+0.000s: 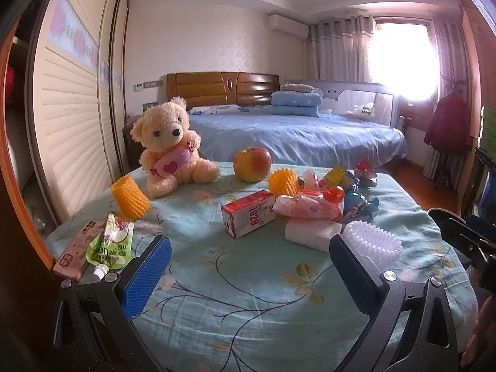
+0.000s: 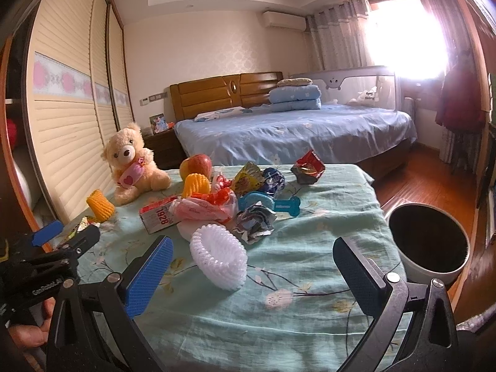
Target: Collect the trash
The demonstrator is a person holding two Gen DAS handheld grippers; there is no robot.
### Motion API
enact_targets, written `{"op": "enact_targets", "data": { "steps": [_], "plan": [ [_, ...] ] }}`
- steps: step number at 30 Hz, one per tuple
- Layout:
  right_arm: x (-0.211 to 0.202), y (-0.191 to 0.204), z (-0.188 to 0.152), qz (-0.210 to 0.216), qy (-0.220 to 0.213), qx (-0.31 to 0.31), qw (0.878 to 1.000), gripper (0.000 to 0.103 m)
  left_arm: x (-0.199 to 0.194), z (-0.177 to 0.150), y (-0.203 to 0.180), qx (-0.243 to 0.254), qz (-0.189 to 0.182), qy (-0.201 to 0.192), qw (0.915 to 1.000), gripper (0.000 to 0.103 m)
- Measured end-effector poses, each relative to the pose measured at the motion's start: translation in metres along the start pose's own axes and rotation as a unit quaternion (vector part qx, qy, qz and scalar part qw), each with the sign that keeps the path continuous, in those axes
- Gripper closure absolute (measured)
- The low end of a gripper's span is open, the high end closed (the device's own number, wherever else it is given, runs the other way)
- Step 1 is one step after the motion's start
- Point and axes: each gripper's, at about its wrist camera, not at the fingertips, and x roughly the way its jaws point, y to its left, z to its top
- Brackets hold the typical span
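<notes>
Trash lies on a table with a teal flowered cloth (image 1: 248, 294). A red and white 1928 carton (image 1: 248, 214) lies at the middle, also in the right wrist view (image 2: 156, 217). Beside it are a pink plastic bag (image 1: 310, 206), a white foam fruit net (image 2: 218, 255), crumpled wrappers (image 2: 254, 220) and a green pouch (image 1: 108, 243). My left gripper (image 1: 248, 266) is open and empty above the near cloth. My right gripper (image 2: 252, 271) is open and empty, with the white net just ahead of its left finger. A dark bin (image 2: 429, 243) stands on the floor to the right.
A teddy bear (image 1: 169, 148), an apple (image 1: 251, 164), two orange foam nets (image 1: 130, 197) (image 1: 283, 183), a blue bone-shaped toy (image 2: 272, 203) and a pink phone (image 1: 74, 252) also lie on the table. A wardrobe (image 1: 68, 117) stands at the left. A bed (image 1: 294, 133) is behind.
</notes>
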Motion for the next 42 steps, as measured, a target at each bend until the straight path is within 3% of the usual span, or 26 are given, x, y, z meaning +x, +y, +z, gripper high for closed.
{"op": "enact_targets", "data": {
  "steps": [10, 15, 24, 31, 33, 35, 36, 37, 38, 42],
  "plan": [
    [0.027, 0.005, -0.011, 0.040, 0.052, 0.002, 0.998, 0.001, 0.041, -0.002, 0.017, -0.014, 0.009, 0.062, 0.9980, 0.001],
    [0.046, 0.005, -0.017, 0.053, 0.084, 0.008, 0.995, 0.001, 0.081, 0.005, 0.032, -0.019, -0.006, 0.102, 0.9946, 0.001],
    [0.080, 0.005, -0.022, 0.058, 0.121, 0.015, 0.991, 0.001, 0.165, 0.027, 0.044, 0.019, -0.021, 0.144, 0.9891, 0.001],
    [0.101, 0.002, -0.022, 0.054, 0.143, 0.022, 0.988, 0.015, 0.218, 0.040, 0.043, 0.029, -0.034, 0.163, 0.9857, 0.002],
    [0.106, 0.001, -0.022, 0.057, 0.149, 0.024, 0.987, 0.022, 0.228, 0.042, 0.042, 0.031, -0.039, 0.167, 0.9846, 0.010],
    [0.109, 0.001, -0.022, 0.061, 0.154, 0.026, 0.986, 0.037, 0.239, 0.042, 0.039, 0.032, -0.051, 0.179, 0.9819, 0.024],
    [0.110, 0.001, -0.022, 0.062, 0.156, 0.026, 0.985, 0.043, 0.242, 0.041, 0.038, 0.033, -0.058, 0.185, 0.9804, 0.040],
    [0.111, 0.002, -0.023, 0.062, 0.158, 0.026, 0.985, 0.056, 0.245, 0.040, 0.037, 0.035, -0.063, 0.191, 0.9789, 0.056],
    [0.112, 0.002, -0.022, 0.065, 0.160, 0.026, 0.985, 0.064, 0.246, 0.039, 0.036, 0.036, -0.067, 0.195, 0.9779, 0.060],
    [0.108, 0.001, -0.022, 0.069, 0.159, 0.026, 0.984, 0.073, 0.235, 0.038, 0.040, 0.031, -0.072, 0.179, 0.9808, 0.068]
  ]
}}
